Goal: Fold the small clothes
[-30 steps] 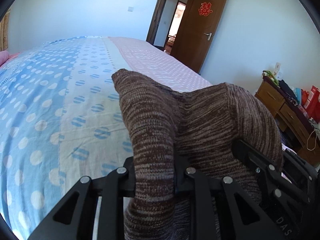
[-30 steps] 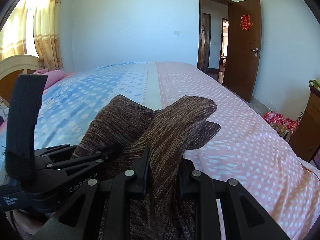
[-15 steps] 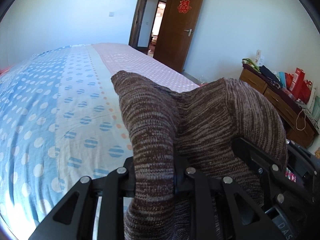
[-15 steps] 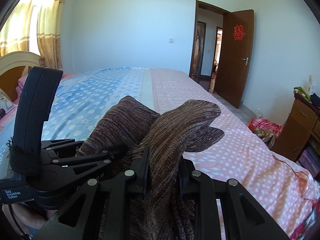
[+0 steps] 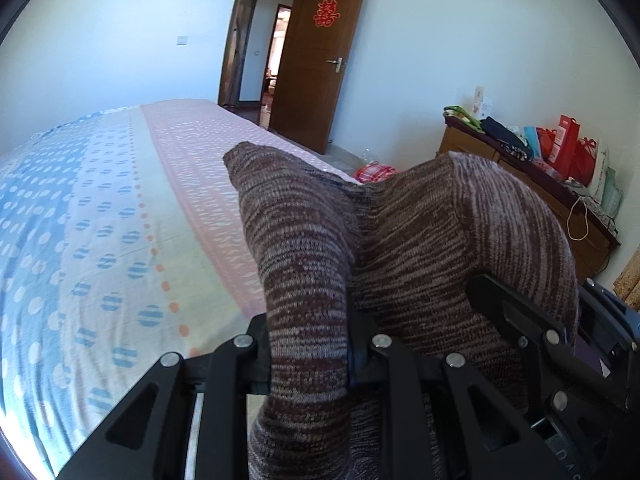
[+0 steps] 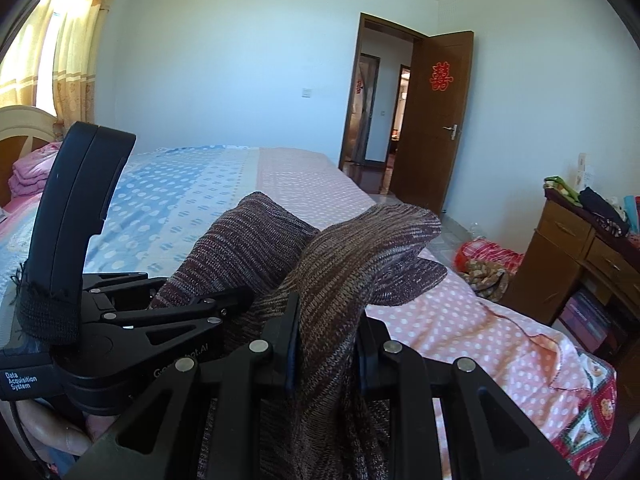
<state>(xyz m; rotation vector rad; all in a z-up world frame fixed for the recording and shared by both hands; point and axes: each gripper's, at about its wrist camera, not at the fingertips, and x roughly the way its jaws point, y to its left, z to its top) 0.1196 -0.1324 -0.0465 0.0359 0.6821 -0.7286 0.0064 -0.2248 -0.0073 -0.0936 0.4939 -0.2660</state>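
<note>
I have my left gripper point(image 5: 310, 352) pinching a bunched fold of the brown knit garment point(image 5: 400, 248), lifted above the bed point(image 5: 100, 220). My right gripper point(image 6: 326, 344) is clamped on another fold of it, the cloth flopping toward 1 o'clock. The left tool sits at 9 o'clock in my right view, the door point(image 6: 434, 120) at 1 o'clock.

Black grippers point(image 6: 326, 356) w/ silver screws, white lettering
</note>
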